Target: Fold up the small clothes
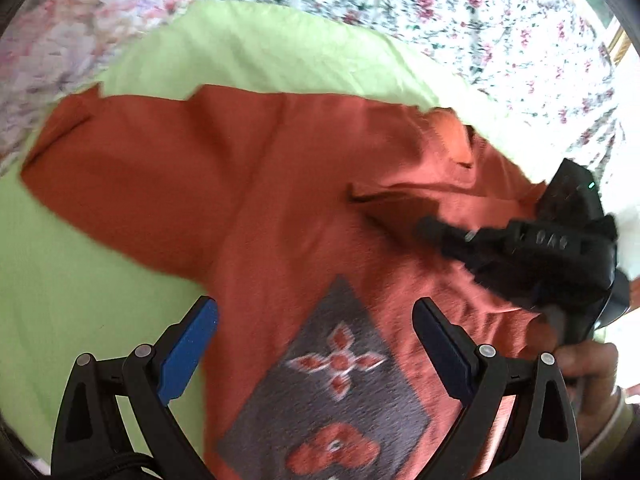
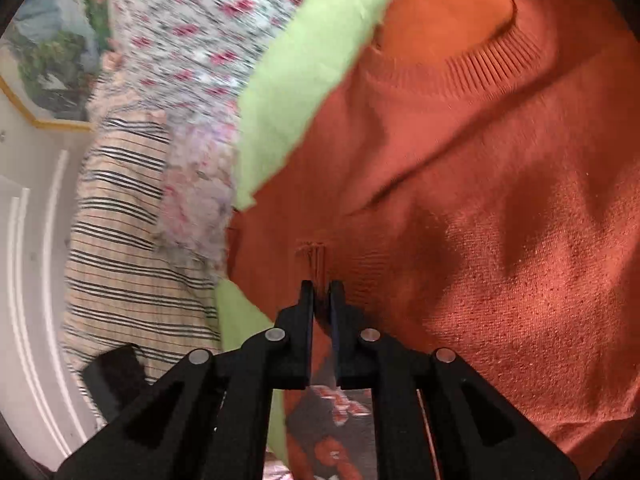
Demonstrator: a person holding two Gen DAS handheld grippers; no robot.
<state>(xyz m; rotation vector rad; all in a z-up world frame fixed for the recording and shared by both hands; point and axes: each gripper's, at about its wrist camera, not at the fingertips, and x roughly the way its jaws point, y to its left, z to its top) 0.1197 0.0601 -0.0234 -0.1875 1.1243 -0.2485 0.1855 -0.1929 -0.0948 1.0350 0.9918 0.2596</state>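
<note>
On the bed, over a light green sheet (image 1: 248, 52), the following is noted.

Garment: an orange knitted sweater (image 1: 280, 184) lies spread on the green sheet, front up, with a grey printed panel (image 1: 340, 384) on the chest.
Sleeve: one sleeve (image 1: 120, 160) stretches out flat toward the left of the left wrist view.
Neckline: the ribbed collar (image 2: 480, 64) shows at the top of the right wrist view.
Underlay: a floral bedcover (image 1: 440, 8) lies beneath the green sheet; a striped cloth (image 2: 120, 240) lies beside it.
Left gripper (image 1: 316, 320): hovering above the chest panel, jaws spread wide, nothing between the blue pads (image 1: 188, 352).
Right gripper (image 2: 322, 292): low over the sweater near a folded edge, jaws drawn nearly together with a narrow slit between them; whether knit is pinched there cannot be told.
Person: a hand (image 1: 588, 364) grips the right gripper's handle at the right edge of the left wrist view.
Image quality: motion blur in both views.
</note>
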